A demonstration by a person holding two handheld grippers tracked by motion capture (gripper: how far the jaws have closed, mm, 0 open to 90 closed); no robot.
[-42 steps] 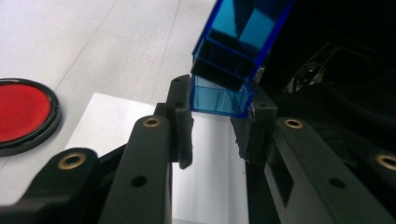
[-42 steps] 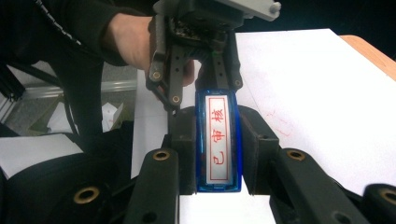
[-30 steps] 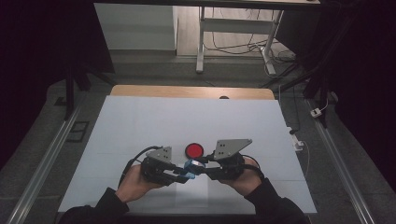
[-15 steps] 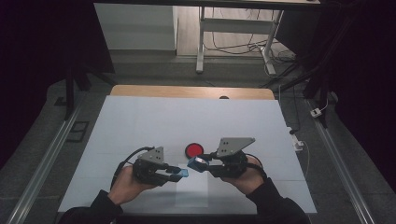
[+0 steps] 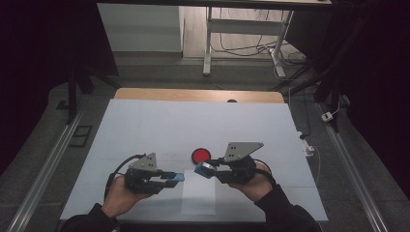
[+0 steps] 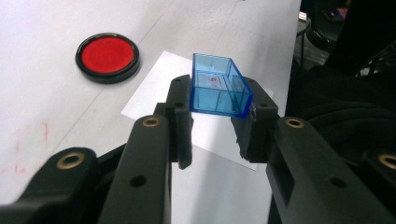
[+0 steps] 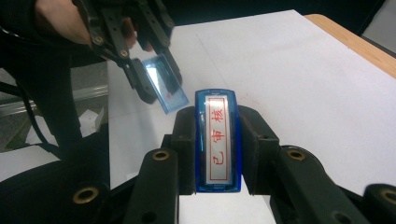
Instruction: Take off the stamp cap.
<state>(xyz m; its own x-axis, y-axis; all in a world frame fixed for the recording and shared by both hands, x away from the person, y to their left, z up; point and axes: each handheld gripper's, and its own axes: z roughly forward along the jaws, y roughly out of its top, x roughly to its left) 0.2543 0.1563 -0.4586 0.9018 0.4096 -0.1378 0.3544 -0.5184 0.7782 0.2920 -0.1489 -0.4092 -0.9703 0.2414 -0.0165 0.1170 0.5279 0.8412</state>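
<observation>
Over paper [image 5: 199,198]: L claw [image 6: 212,112] grips cap [image 6: 218,86], R claw [image 7: 218,140] stamp [image 7: 218,137].

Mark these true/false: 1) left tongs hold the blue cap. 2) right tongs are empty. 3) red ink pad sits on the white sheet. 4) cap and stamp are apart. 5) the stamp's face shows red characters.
1) True: the left tongs are shut on the clear blue cap.
2) False: the right tongs are shut on the blue stamp.
3) False: the red ink pad sits on the table, beside the white sheet.
4) True: a gap separates them in the high view.
5) True: red characters in a red frame.
</observation>
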